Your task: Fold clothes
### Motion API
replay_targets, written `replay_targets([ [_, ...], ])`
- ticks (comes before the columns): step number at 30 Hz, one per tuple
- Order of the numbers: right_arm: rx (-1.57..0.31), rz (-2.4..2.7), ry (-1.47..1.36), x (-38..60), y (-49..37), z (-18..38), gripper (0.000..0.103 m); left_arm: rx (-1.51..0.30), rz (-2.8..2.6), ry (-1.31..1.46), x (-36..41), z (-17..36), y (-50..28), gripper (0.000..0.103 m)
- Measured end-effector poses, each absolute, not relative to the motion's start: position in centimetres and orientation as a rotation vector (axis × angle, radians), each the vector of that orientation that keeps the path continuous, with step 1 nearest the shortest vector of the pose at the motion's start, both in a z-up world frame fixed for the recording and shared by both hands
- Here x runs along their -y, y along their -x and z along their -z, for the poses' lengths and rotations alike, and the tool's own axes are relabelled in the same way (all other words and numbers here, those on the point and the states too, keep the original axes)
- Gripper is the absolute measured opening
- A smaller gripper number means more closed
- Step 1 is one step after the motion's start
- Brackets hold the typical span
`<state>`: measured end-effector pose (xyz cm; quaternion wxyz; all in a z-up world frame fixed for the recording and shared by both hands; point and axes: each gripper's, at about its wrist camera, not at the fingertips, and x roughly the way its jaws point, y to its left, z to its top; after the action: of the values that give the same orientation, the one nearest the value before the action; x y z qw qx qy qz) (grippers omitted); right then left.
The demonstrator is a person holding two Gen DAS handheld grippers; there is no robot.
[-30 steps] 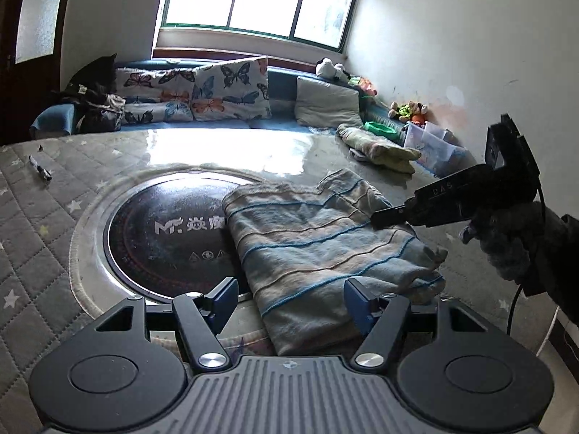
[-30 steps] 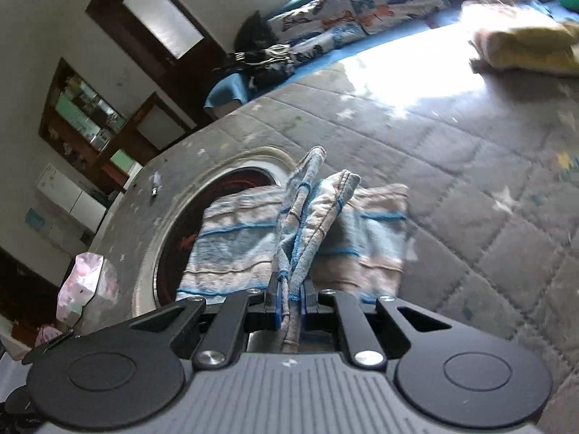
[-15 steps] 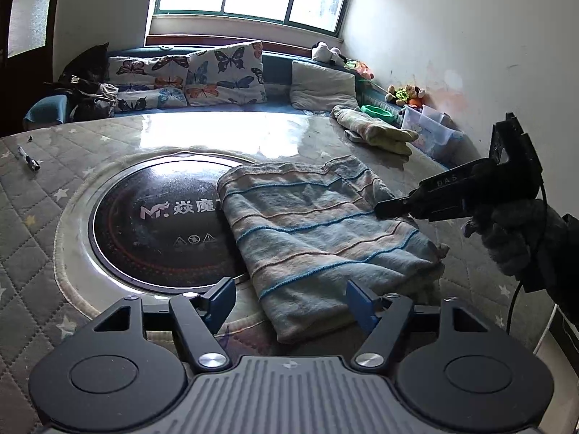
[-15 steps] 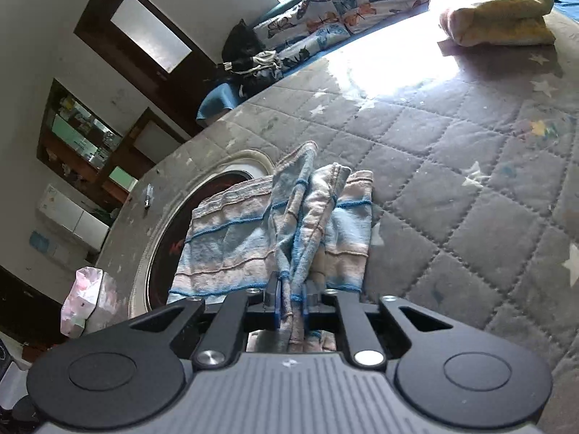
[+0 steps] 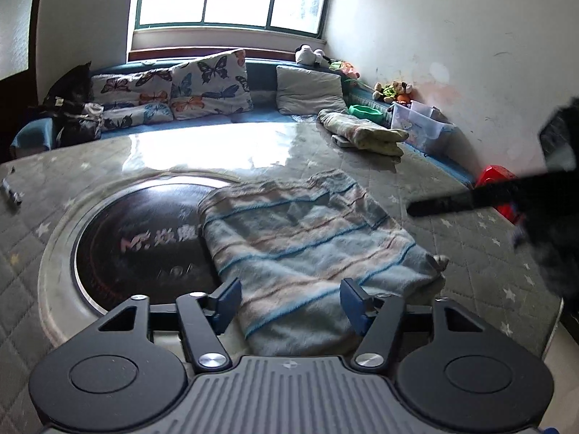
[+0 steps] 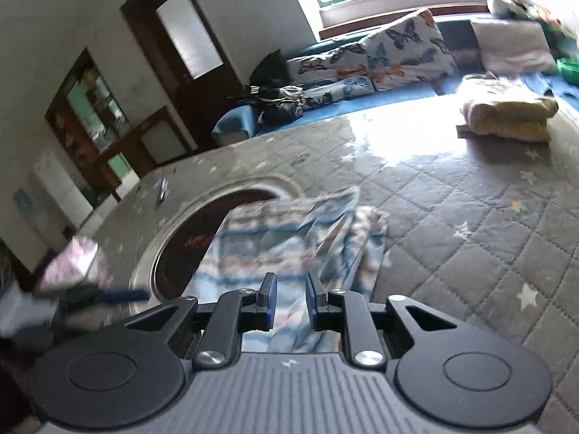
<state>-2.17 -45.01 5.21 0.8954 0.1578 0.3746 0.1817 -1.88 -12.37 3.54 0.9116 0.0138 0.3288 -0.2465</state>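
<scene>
A folded blue, beige and grey striped garment (image 5: 307,246) lies flat on the quilted table, partly over the round dark hotplate (image 5: 144,238). My left gripper (image 5: 291,302) is open and empty, its fingers astride the garment's near edge. My right gripper (image 6: 290,302) is open a little and empty, just above the same garment (image 6: 289,238). The right gripper also shows in the left wrist view (image 5: 414,211), blurred, to the right of the garment.
A folded yellow and pink garment (image 5: 362,132) lies at the table's far right. A small dark object (image 5: 11,193) lies at the far left. A sofa with butterfly cushions (image 5: 202,86) runs behind the table. A clear plastic box (image 5: 419,119) stands by the wall.
My right gripper has let go of the garment's corner and opened slightly. The raised corner has dropped flat. The right gripper has drawn back to the right. The left gripper stayed open.
</scene>
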Motion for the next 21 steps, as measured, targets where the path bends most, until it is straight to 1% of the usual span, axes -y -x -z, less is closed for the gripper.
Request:
replay_targets([
  [3, -0.777, -0.379, -0.289, 44.4, 3.6, -5.0, 0.017, -0.687, 0.514, -0.041, 12.8, -2.9, 1.4, 0.049],
  [7, -0.778, -0.383, -0.238, 43.6, 5.6, -4.7, 0.017, -0.698, 0.522, -0.058, 13.4, -2.0, 0.7, 0.047],
  [16, -0.781, -0.369, -0.231, 43.7, 7.5, -3.3, 0.017, -0.72, 0.528, -0.088, 13.9, -0.8, 0.1, 0.047],
  [17, -0.781, -0.364, -0.224, 43.7, 7.6, -3.3, 0.017, -0.721, 0.527, -0.088, 13.9, -0.8, 0.0, 0.047],
  [19, -0.778, -0.356, -0.218, 43.7, 7.7, -3.2, 0.012, -0.724, 0.524, -0.094, 13.9, -0.7, -0.1, 0.047],
  [21, -0.773, -0.349, -0.217, 43.7, 7.8, -3.1, 0.011, -0.723, 0.519, -0.102, 13.9, -0.6, -0.1, 0.047],
])
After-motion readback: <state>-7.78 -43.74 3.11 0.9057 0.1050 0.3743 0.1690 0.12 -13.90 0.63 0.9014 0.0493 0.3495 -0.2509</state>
